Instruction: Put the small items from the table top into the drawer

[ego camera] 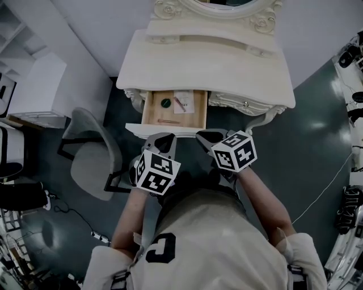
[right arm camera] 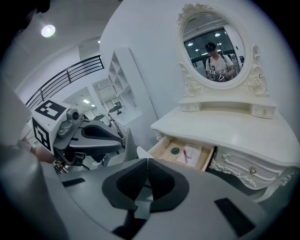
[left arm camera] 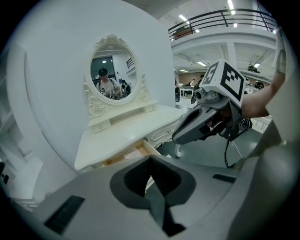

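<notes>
Matte grey left tongs (left arm camera: pixel 150 161) and right tongs (right arm camera: pixel 147 163) sit pressed together before the rectangular wooden drawer (ego camera: pixel 148 110).

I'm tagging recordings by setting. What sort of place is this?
Probably a large hall or lab with a staged bedroom corner: a white dressing table and oval mirror, yet a railed mezzanine and ceiling strip lights beyond.

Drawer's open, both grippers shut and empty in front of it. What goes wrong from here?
The left gripper and right gripper sit close to the front of the drawer: a lopsided push may skew and jam it. A hard shove may scatter the green disc and red pen inside.
</notes>
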The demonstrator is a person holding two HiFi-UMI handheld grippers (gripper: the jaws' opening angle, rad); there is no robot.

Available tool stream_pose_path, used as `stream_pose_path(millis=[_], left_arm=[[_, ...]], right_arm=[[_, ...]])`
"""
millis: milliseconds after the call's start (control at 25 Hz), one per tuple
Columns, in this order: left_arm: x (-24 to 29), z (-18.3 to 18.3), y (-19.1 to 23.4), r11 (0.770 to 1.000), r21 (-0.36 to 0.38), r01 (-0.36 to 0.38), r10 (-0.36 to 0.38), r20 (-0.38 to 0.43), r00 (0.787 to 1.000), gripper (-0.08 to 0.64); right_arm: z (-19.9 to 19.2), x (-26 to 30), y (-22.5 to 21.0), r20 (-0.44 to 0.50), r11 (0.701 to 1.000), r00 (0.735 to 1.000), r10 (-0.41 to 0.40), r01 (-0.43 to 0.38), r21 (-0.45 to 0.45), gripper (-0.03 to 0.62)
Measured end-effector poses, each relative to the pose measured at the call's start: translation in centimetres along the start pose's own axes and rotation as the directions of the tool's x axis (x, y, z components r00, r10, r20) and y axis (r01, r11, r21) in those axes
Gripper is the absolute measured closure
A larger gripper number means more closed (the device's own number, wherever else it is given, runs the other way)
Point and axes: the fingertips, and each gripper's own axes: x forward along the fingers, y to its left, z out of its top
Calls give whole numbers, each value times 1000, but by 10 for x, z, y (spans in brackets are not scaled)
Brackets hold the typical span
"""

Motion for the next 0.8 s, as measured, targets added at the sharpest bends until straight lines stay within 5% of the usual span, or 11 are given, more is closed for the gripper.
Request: stream_pose_path(millis=[800], left_arm=[[-1,8,-2,997,-30,-68,67,-20,998,505]], right_arm=[[1,-3,-9,-17,996,997,74,-75,-43,563]])
